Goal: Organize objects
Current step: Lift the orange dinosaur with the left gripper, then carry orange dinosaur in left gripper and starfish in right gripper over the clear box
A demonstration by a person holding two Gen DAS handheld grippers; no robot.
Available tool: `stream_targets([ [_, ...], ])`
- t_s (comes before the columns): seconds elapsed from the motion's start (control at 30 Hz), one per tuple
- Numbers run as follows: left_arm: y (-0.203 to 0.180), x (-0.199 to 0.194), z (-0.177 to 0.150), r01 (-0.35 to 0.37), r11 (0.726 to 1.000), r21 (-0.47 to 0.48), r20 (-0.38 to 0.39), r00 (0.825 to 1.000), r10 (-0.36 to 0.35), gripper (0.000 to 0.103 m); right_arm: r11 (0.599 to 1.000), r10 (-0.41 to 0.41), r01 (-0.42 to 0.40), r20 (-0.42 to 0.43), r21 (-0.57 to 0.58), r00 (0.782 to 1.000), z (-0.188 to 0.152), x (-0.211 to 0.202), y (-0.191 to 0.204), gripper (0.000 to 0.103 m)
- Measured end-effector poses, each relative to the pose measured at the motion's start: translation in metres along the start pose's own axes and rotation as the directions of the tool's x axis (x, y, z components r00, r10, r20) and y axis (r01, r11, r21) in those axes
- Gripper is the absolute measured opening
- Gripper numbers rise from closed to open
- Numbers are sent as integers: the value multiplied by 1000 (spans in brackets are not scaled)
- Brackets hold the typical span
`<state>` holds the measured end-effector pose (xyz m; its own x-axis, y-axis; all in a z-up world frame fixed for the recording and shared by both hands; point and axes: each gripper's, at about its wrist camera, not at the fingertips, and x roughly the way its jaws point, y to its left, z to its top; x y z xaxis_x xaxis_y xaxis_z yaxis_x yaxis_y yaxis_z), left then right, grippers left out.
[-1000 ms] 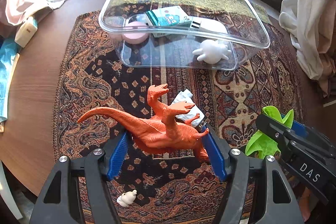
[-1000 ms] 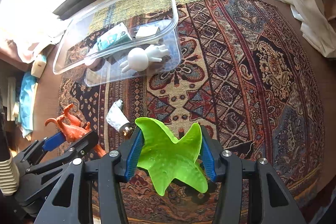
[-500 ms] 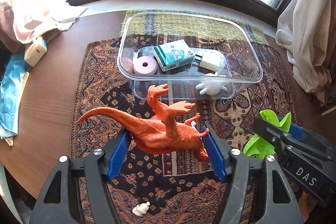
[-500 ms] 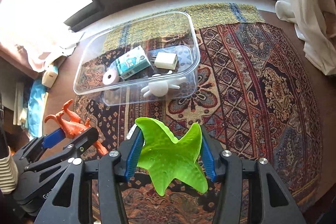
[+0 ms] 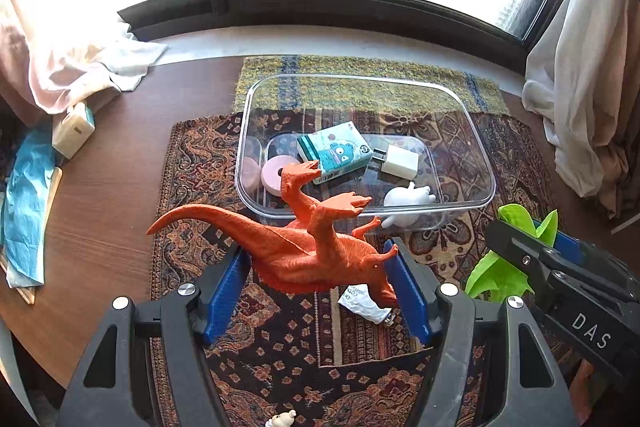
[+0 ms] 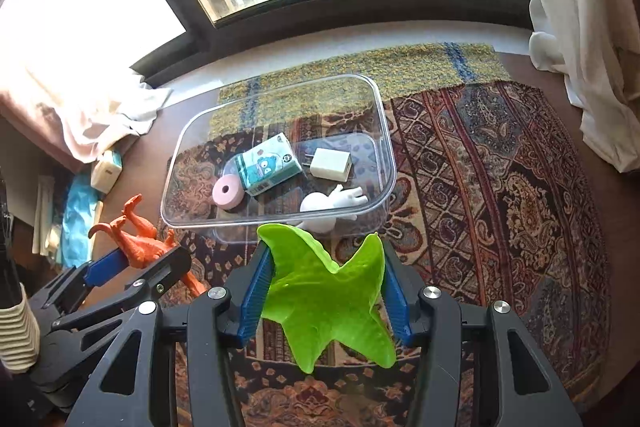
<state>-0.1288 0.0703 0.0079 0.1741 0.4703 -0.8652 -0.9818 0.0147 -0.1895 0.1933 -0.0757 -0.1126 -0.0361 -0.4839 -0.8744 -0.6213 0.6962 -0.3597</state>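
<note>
My left gripper [image 5: 320, 283] is shut on an orange dinosaur [image 5: 296, 243] and holds it above the rug, short of the clear plastic bin [image 5: 472, 131]. My right gripper [image 6: 326, 291] is shut on a green starfish [image 6: 332, 303], also held above the rug, near the bin [image 6: 384, 131]. The bin holds a teal tissue pack [image 5: 334, 157], a white charger [image 5: 400, 161], a pink ring [image 5: 274, 173] and a white figure [image 5: 408, 199]. The right gripper with the starfish [image 5: 504, 267] shows at the right of the left wrist view. The dinosaur [image 6: 136, 243] shows at the left of the right wrist view.
A crumpled white tube [image 5: 366, 305] and a small white figurine [image 5: 282, 419] lie on the patterned rug [image 5: 192, 163]. The rug covers a round wooden table [image 5: 104, 187]. A white box [image 5: 74, 129], blue cloth [image 5: 24, 203] and curtains [image 5: 580, 87] stand at the sides.
Both grippers have risen and pulled back from the bin with their toys, so the bin now looks smaller and farther away. The window has come into view.
</note>
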Motion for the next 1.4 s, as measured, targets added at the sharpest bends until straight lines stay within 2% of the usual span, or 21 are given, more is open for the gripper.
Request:
stream_targets([
  [0.33,3,-2,23,7,1000,21,26,1000,-8,68,998,11,-5,92,-60,996,29,-7,13,51],
  [0.73,6,6,47,11,999,44,33,999,-12,68,991,29,-8,159,-134,987,59,-4,33,51],
  [1.03,4,22,65,20,998,62,17,1000,-21,68,983,34,3,198,-185,980,83,1,46,51],
  [1.4,1,49,79,29,994,105,-25,999,-27,68,974,24,23,204,-225,979,104,17,56,51],
])
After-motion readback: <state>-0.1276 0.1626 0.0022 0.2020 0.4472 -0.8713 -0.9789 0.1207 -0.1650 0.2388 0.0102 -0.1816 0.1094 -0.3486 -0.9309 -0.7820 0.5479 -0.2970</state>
